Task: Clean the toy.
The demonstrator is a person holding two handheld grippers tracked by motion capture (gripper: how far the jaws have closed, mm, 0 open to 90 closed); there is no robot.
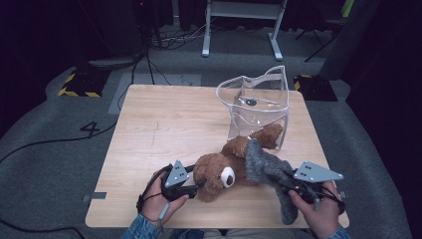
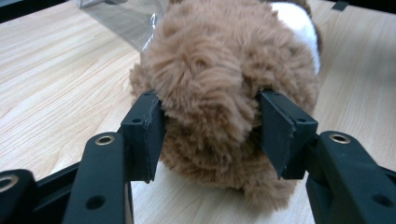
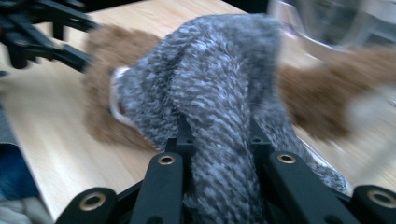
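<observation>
Light wooden table (image 1: pixel 164 129) on grey carpeted floor (image 1: pixel 50 124) — square top, pale grain. Lying directly on it: brown teddy bear (image 1: pixel 219 172) near the front edge, and a clear plastic container (image 1: pixel 256 107) standing upright toward the far right corner — bear's leg touching its base.

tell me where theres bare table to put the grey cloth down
The far left of the table is bare wood, from its far edge down to the left gripper, bordered on the right by the clear container. The near right is crowded: the teddy bear, the grey cloth draped across it, and the right gripper gripping that cloth.
</observation>
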